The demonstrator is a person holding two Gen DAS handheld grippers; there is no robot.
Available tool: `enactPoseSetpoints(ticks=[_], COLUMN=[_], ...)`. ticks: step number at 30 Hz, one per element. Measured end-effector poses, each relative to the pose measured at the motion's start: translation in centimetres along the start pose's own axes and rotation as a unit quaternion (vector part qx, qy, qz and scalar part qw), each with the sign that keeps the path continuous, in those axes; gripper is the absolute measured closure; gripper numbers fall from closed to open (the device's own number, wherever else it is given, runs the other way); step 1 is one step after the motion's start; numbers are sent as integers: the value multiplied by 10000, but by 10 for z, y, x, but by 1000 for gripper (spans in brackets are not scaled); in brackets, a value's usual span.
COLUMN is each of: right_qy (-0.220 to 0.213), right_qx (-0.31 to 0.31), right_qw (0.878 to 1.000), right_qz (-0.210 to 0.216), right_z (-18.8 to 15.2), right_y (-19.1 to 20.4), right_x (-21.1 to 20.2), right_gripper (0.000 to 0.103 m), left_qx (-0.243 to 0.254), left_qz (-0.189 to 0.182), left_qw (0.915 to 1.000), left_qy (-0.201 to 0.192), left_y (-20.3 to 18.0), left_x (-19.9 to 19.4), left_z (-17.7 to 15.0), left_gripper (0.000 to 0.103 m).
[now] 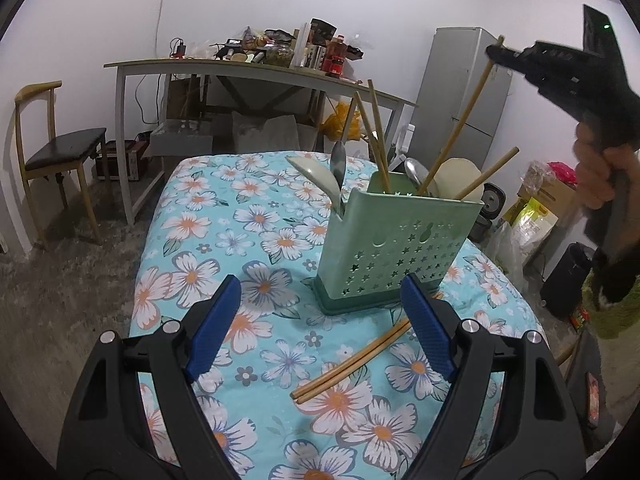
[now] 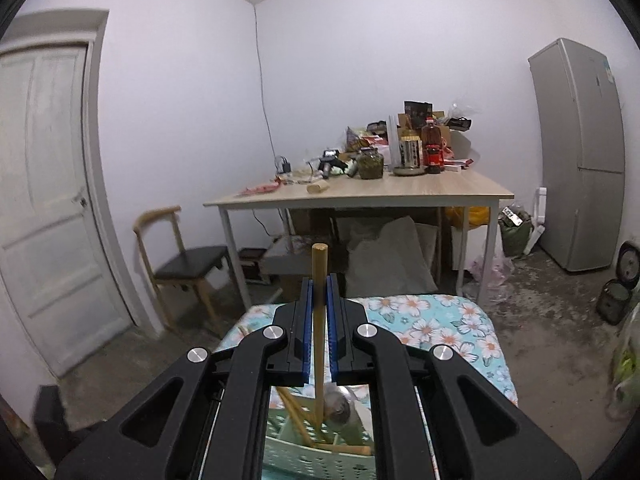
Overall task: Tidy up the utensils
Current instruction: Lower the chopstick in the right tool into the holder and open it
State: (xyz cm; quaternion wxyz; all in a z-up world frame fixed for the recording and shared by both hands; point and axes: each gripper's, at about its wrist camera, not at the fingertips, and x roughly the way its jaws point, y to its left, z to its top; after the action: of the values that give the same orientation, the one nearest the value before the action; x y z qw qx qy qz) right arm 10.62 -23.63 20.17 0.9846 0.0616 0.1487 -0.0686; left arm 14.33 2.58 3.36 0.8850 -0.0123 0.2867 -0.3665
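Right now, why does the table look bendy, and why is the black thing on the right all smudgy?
Left wrist view: the fisheye lens curves the far table and rounds the picture's dark corners; the right gripper, shut on a chopstick, is smeared by motion blur. Right wrist view: the door bows too, but the chopstick looks sharp.

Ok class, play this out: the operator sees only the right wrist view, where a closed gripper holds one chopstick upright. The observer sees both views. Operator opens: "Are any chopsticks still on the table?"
Observer: Yes, a pair of chopsticks lies on the floral tablecloth, in front of the green holder.
Operator: Where is the left gripper?
Observer: The left gripper is open, above that pair, touching nothing.
Operator: What's in the holder?
Observer: Spoons and several upright chopsticks.
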Motion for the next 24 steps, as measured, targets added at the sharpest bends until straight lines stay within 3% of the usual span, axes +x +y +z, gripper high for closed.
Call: enactPoseSetpoints(ticks=[8,9,10,12,17,24], right_qy=[528,566,570,468,240,27], right_qx=[-181,-138,-76,59,343,806], right_qw=[9984,9983,9983,9989,9991,9965], right_qz=[-98,-72,-39,4,89,242], right_z=[-21,-22,-22,-19,-13,-18], right_y=[2,0,-2,-7,-18,-38], right_x=[27,26,24,15,-9,-46], right_gripper=[94,92,83,62,55,54], left_qx=[-69,-56,-50,-41,-37,54], left_qz=[15,16,20,17,11,21], left_qw=[10000,10000,10000,10000,10000,10000], left_qy=[-18,-19,-18,-19,-10,42], left_y=[3,3,3,3,1,-6], left_x=[0,-1,0,0,0,3], left_z=[0,0,0,0,0,-1], left_gripper=[25,25,25,25,25,25])
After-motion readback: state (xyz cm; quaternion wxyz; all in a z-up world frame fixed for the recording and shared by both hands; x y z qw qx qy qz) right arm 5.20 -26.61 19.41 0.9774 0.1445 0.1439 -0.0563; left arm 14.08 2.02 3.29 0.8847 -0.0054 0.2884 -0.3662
